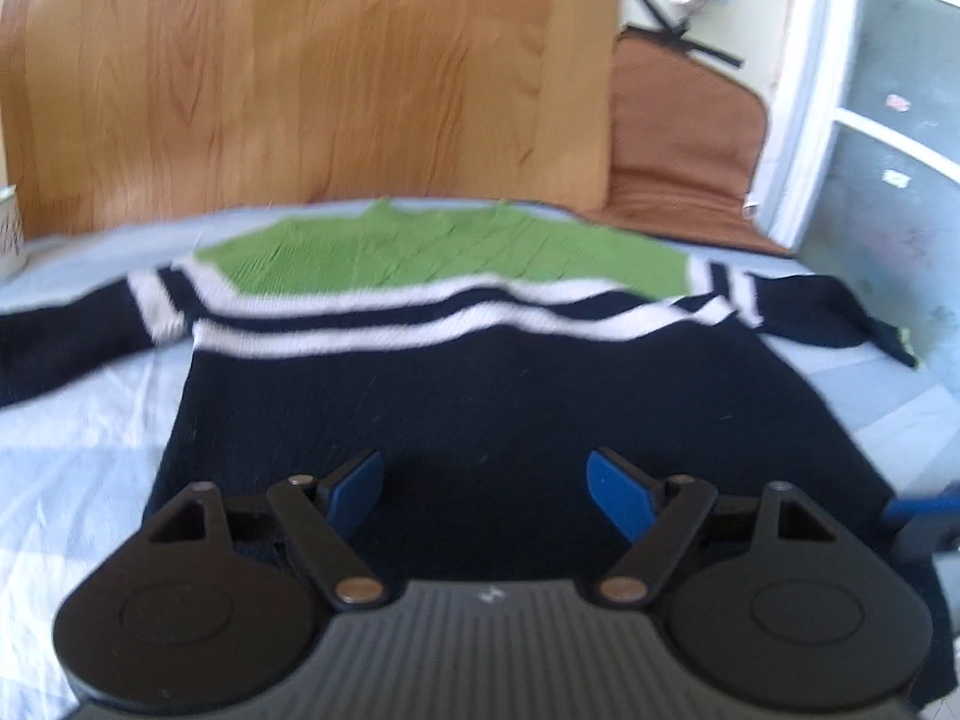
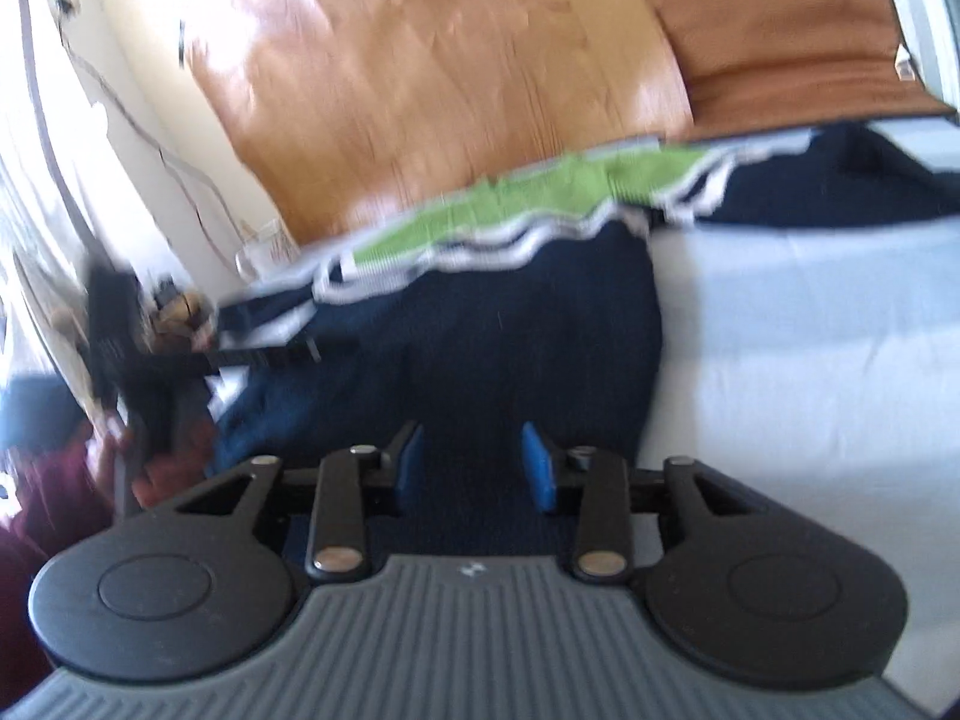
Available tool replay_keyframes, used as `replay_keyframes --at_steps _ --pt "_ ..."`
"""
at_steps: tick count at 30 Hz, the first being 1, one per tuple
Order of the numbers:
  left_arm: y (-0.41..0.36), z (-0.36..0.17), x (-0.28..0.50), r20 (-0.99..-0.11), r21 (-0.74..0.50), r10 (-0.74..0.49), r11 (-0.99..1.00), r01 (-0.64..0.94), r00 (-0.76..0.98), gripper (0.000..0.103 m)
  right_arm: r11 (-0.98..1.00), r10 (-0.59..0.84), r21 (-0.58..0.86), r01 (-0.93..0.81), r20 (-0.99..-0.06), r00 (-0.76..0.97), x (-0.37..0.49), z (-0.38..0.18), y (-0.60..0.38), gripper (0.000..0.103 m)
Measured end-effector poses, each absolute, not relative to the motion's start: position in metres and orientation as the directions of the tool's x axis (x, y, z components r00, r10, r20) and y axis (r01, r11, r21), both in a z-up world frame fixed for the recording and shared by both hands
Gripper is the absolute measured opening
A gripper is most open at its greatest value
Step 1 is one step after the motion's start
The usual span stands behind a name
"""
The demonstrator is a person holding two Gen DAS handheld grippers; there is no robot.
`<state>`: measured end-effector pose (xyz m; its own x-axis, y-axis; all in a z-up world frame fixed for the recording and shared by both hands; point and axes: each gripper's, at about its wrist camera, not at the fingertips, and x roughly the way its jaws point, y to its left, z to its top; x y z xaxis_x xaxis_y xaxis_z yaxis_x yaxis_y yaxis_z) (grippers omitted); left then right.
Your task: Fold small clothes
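Observation:
A small knit sweater (image 1: 480, 384), navy with white stripes and a green yoke, lies flat on a light blue sheet (image 1: 78, 450), sleeves spread to both sides. My left gripper (image 1: 485, 489) is open and empty, its blue pads just above the sweater's navy lower part near the hem. In the right wrist view the same sweater (image 2: 480, 324) shows blurred. My right gripper (image 2: 471, 465) is open and empty over the navy hem near the sweater's right edge. The left gripper (image 2: 150, 354) shows as a dark blur at the left.
A wooden board (image 1: 288, 72) stands behind the sheet. A brown cushion (image 1: 684, 138) lies at the back right beside a white frame (image 1: 804, 90). A white cup (image 1: 9, 228) stands at the far left edge. Bare sheet (image 2: 810, 360) lies right of the sweater.

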<state>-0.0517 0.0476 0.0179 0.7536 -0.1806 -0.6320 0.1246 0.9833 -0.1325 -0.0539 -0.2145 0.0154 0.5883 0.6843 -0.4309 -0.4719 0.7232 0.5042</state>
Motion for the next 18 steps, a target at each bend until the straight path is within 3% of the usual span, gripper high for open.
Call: replay_keyframes --at_steps 6,11,13,18 --pt "0.058 0.016 -0.052 -0.628 -0.135 -0.153 0.987 0.087 0.763 0.082 0.749 0.649 0.504 -0.43 -0.431 0.627 -0.025 0.019 -0.195 0.042" --pt "0.052 0.014 -0.049 -0.644 -0.095 -0.134 0.991 0.095 0.753 0.097 0.786 0.613 0.48 -0.391 -0.52 0.594 -0.015 0.005 -0.181 0.045" --pt "0.052 0.014 -0.048 -0.651 -0.095 -0.144 0.99 0.107 0.745 0.103 0.779 0.621 0.489 -0.393 -0.508 0.597 -0.019 0.005 -0.186 0.045" --pt "0.049 0.012 -0.047 -0.662 -0.065 -0.129 0.991 0.114 0.739 0.103 0.787 0.581 0.524 -0.324 -0.454 0.676 -0.031 0.014 -0.224 0.045"
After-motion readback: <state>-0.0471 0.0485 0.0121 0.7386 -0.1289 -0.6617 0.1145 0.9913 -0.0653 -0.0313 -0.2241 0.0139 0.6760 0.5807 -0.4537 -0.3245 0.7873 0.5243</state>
